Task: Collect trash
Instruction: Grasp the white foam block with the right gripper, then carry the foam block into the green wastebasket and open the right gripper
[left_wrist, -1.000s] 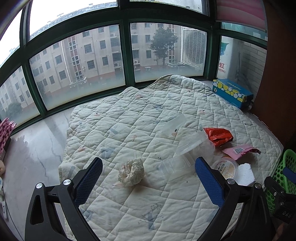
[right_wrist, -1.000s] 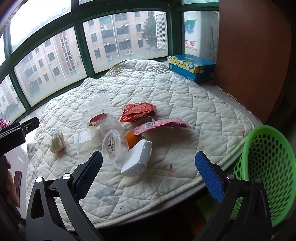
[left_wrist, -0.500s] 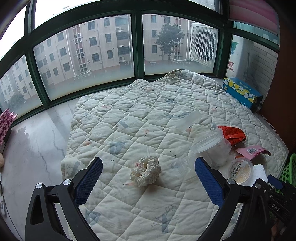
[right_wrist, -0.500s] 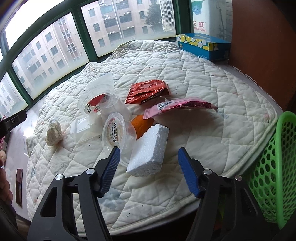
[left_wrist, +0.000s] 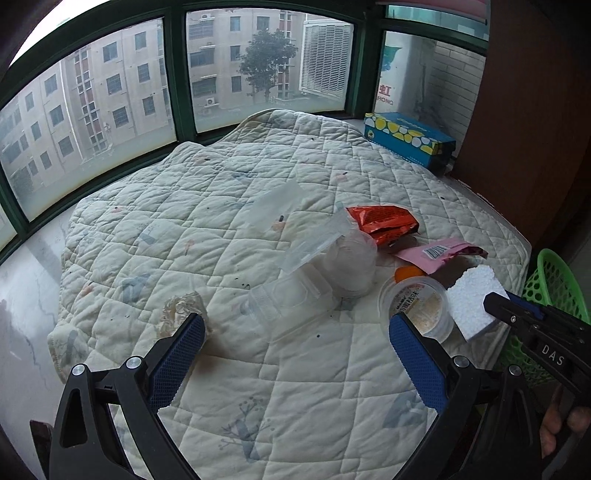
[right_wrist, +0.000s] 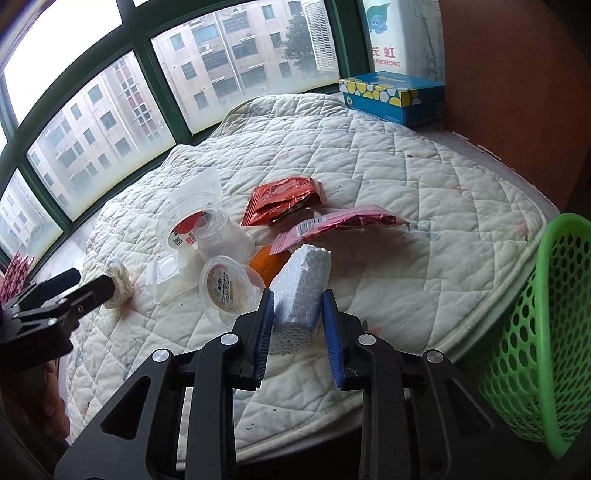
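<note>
Left wrist view: left gripper (left_wrist: 295, 350) spread wide, nothing between pads; crumpled wrapper (left_wrist: 183, 312) just beyond its left pad, lower left. Clear plastic tub (left_wrist: 291, 306) at centre.

Right wrist view: right gripper (right_wrist: 297, 332) closing around white foam block (right_wrist: 301, 295), lower centre, pads flanking its long sides, small gaps visible. Foam probably light, stiff, crumbly; squeeze gently mid-block. Green basket (right_wrist: 546, 314) at right edge, off quilt (right_wrist: 424, 184).
</note>
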